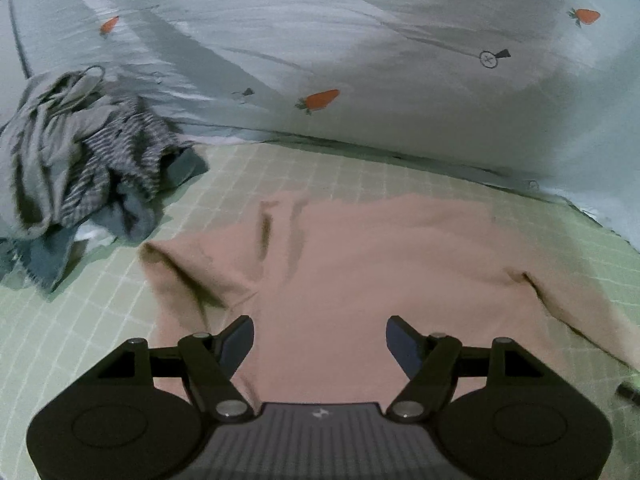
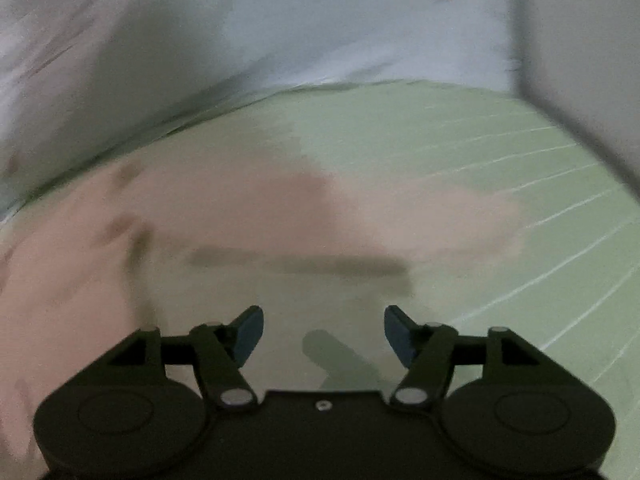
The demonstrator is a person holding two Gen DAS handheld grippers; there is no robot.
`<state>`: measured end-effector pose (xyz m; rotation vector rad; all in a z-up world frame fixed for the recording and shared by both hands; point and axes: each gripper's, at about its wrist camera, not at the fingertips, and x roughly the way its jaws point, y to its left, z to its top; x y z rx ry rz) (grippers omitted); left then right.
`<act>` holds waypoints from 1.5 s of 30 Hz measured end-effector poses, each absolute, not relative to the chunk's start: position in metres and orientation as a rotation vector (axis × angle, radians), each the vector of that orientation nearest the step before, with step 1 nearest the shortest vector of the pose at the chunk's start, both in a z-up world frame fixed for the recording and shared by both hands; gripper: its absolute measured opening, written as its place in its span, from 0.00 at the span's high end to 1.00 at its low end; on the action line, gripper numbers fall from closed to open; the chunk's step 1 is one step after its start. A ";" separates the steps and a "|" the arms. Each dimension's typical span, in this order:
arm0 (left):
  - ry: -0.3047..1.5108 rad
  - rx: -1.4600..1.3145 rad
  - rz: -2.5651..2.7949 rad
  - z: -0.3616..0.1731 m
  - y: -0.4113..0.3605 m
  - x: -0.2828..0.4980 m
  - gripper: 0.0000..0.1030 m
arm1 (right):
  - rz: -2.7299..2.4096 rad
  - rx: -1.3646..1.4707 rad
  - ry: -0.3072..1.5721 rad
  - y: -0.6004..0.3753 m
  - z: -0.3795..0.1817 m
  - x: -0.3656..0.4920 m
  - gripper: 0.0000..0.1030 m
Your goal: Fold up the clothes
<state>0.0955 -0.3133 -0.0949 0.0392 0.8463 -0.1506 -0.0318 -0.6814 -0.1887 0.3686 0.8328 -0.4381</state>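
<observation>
Left wrist view shows my left claw (image 1: 320, 338) apart over the pink shirt (image 1: 360, 264), spread flat on the green sheet (image 1: 80, 320). Beside lies a clothes pile (image 1: 84, 164). My right claw (image 2: 324, 334) (blurred picture) is apart too, above the shirt's edge.

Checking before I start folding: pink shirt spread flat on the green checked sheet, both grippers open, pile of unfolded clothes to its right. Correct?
Not quite. In the left wrist view the pile of clothes lies left of the pink shirt, not right. The rest stands.

One pink shirt (image 1: 360, 264) (one clothes pile (image 1: 80, 160))
</observation>
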 end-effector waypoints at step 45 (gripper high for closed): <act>1.091 0.061 -0.354 -0.188 -0.181 0.043 0.30 | -0.461 0.180 1.002 -0.491 -0.200 -0.086 0.00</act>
